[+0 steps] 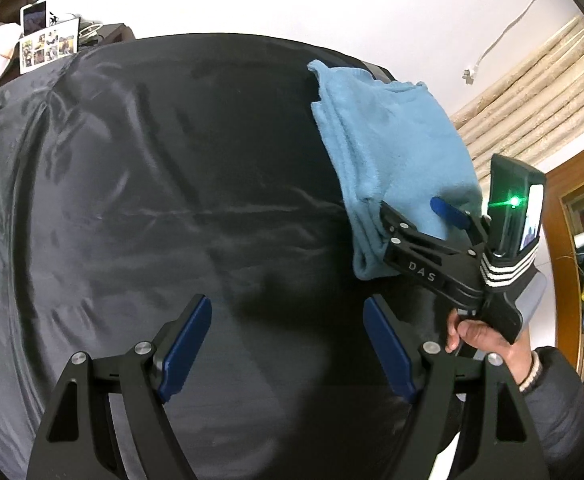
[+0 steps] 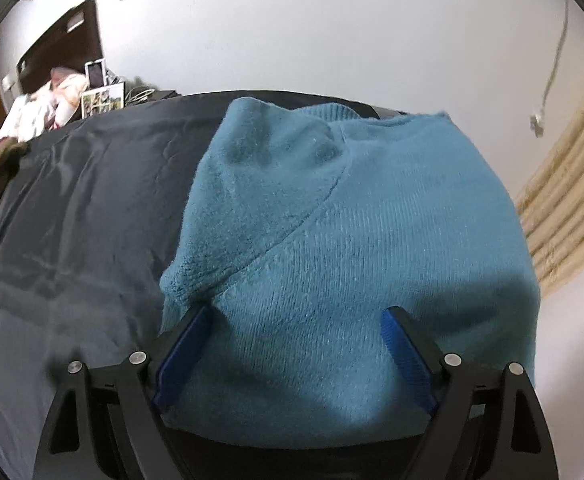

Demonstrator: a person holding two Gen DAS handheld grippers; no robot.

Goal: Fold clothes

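Both claws stand apart with nothing clamped. Nearest, the left gripper (image 1: 287,350) hovers over bare dark sheet (image 1: 151,200), its blue pads spread around nothing. Off to its right and a little farther on, the right gripper (image 1: 408,210) sits on the folded blue sweater (image 1: 392,140), one finger at the bundle's left edge and the other on top of the knit; its own camera shows the right gripper (image 2: 296,316) spread wide with the fabric lying between the pads, not pinched.

My guess is that the sweater is already folded into a compact stack, and the next move is either a final smoothing press or a retreat.

Only the left view shows the hand (image 1: 480,332) on the handle and the stack's layered edge. Only the right view shows the diagonal seam (image 2: 292,232) across the top. Beyond, photo prints (image 1: 47,46) lean near the wall.
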